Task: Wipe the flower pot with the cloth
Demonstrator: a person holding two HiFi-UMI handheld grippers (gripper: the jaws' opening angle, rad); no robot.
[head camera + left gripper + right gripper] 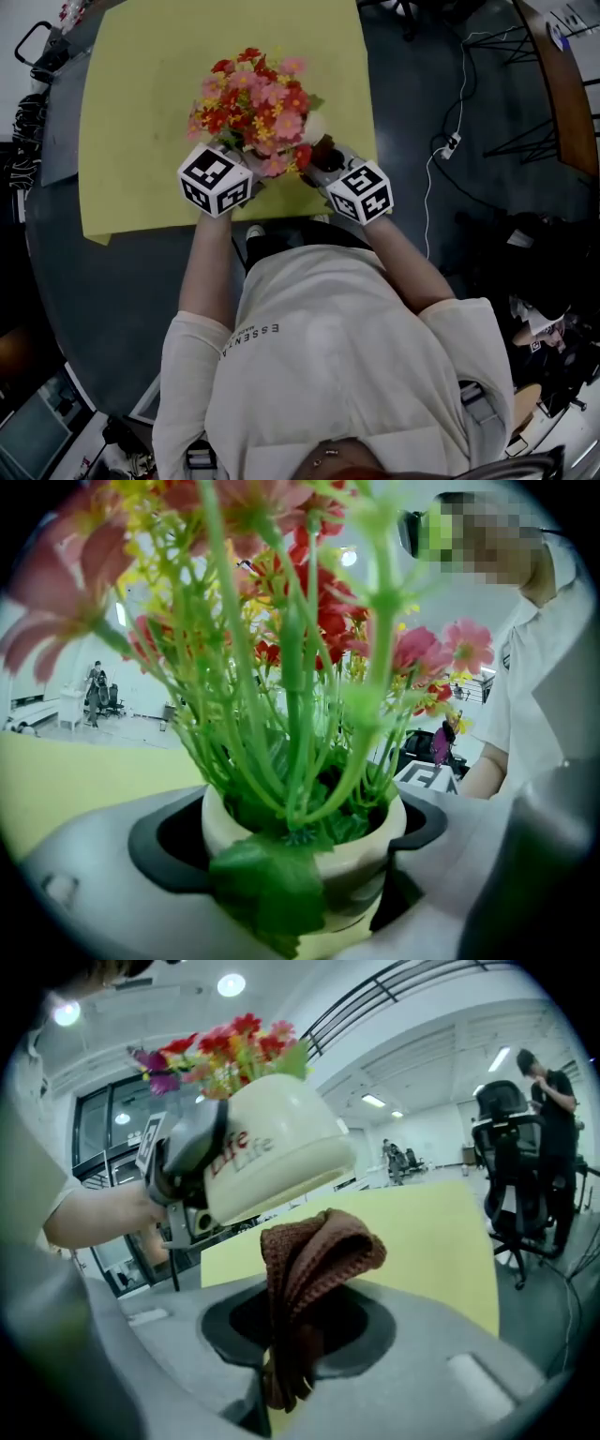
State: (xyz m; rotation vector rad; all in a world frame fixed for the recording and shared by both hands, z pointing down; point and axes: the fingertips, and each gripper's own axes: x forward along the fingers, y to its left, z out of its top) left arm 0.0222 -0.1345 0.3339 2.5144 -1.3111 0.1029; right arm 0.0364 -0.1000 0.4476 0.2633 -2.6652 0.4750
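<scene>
Pot [281, 1138] clamped below rim by left gripper [239, 167], held tilted over mat [141, 112] near its 6 o'clock edge, at 11 o'clock of cloth [314, 1251] | cloth pinched by right gripper [330, 164] | pot judged rigid, glazed, slippery, breakable, top-heavy: hold best taken near rim | cloth soft, limp

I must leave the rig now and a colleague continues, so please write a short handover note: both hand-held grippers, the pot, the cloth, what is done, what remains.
Left hand-held gripper: shut on the flower pot, held tilted above the yellow mat.
Right hand-held gripper: shut on the brown cloth, just below the pot's side; contact unclear.
Done: both things gripped.
Left: wipe the pot; whether any part is wiped cannot be seen.
</scene>
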